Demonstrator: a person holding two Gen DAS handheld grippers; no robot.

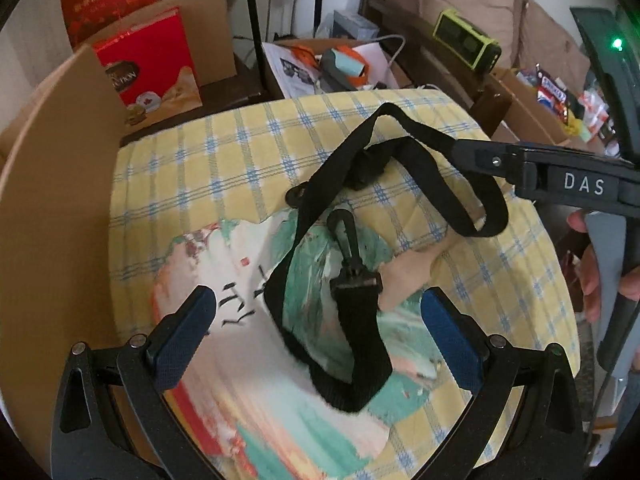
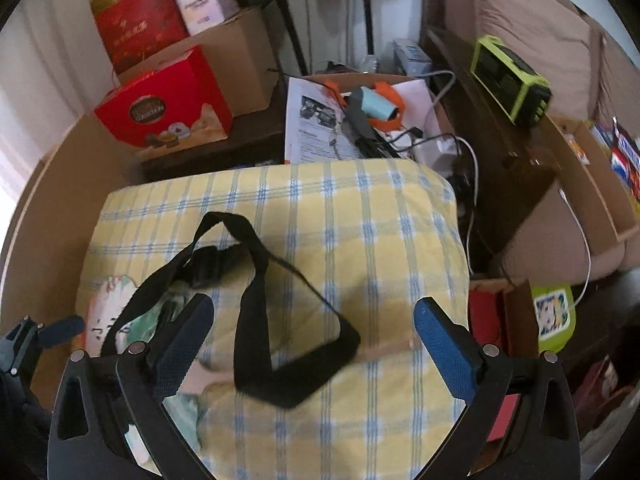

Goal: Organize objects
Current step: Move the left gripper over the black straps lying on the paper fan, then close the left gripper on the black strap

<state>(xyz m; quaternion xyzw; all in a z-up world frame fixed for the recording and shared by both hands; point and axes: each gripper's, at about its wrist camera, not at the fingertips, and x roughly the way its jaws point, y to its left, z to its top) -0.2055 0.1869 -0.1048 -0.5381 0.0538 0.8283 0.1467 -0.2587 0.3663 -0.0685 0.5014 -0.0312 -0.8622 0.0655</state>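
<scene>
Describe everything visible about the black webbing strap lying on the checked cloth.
The black webbing strap is a long flat band of woven fabric, lying loose in irregular loops on the yellow and blue checked cloth and partly over a colourful printed fabric. One end carries a black swivel snap hook; a bunched section, perhaps a slider, sits mid-length. The right gripper is open above one loop, and the left gripper is open around the hook end; neither grips it.

The strap (image 1: pixel 348 208) was black; the checked cloth (image 1: pixel 240 152) was yellow, blue and white; the box (image 2: pixel 164 108) was red.
</scene>
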